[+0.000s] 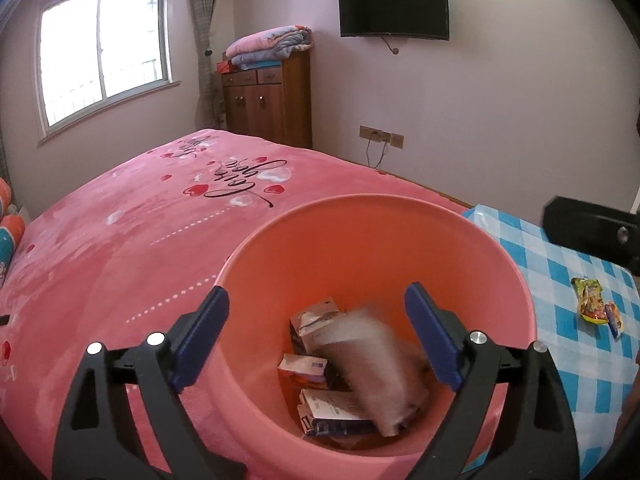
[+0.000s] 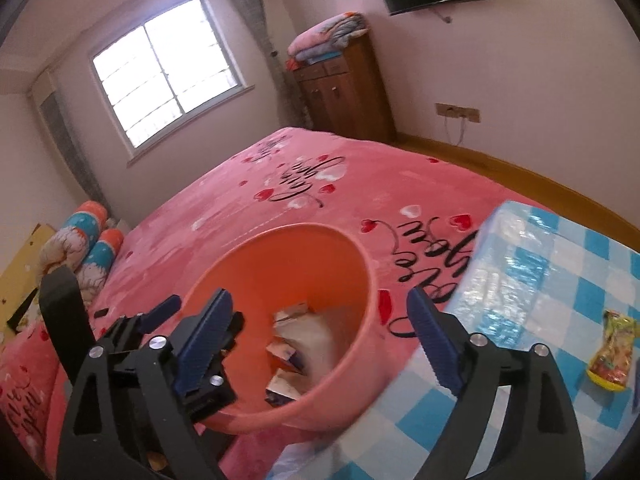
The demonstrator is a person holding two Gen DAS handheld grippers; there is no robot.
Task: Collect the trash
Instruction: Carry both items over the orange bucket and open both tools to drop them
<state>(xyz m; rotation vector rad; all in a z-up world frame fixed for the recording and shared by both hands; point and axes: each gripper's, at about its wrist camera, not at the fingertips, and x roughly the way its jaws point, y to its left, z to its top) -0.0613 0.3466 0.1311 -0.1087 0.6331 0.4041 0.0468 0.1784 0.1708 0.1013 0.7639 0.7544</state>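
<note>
A pink bin (image 1: 500,264) stands between the bed and the table and holds several small boxes (image 1: 332,412). A blurred pale packet (image 1: 372,364) lies or falls inside it. My left gripper (image 1: 316,340) is open and empty right above the bin's mouth. My right gripper (image 2: 320,340) is open and empty, above the bin (image 2: 360,280) and the table edge. The left gripper (image 2: 160,320) shows at the bin's left rim in the right wrist view. A yellow-green snack wrapper (image 1: 596,304) lies on the checked tablecloth; it also shows in the right wrist view (image 2: 612,352).
A bed with a pink blanket (image 1: 140,240) fills the left. A table with a blue-and-white checked cloth (image 1: 560,360) is at the right. A wooden cabinet (image 1: 268,100) with folded quilts and a wall television (image 1: 394,8) stand at the far wall.
</note>
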